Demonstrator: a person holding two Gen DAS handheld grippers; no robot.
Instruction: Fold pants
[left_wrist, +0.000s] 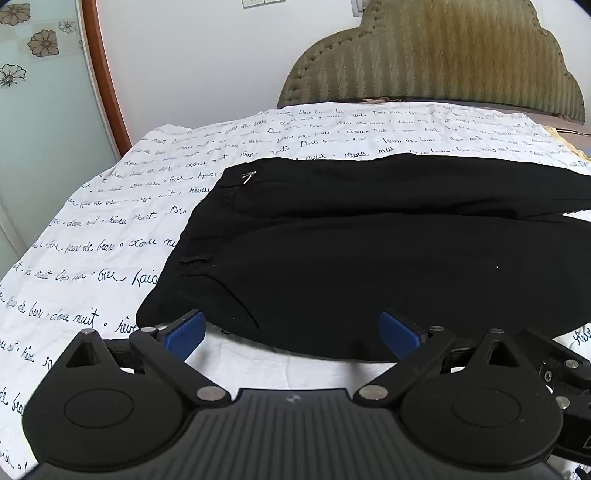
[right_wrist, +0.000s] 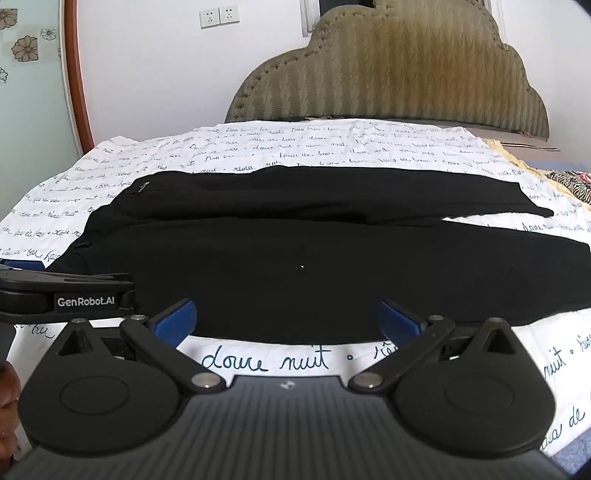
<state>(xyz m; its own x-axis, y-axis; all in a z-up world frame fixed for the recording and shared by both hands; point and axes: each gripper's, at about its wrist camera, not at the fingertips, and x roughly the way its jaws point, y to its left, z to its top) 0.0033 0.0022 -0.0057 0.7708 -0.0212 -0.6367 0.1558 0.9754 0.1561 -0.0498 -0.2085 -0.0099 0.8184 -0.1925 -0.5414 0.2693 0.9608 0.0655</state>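
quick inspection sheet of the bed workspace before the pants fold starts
surface: bed sheet, white with black script print, lightly wrinkled.
job's things: black pants lie flat, waist to the left, the two legs running right and splitting apart at the far end; small zipper pull near the waist.
clutter: patterned fabric at the right bed edge.
grippers: left gripper and right gripper both open, at the pants' near edge, nothing held.
cables: nothing seen.
surroundings: padded headboard, wall socket, flower-patterned panel.
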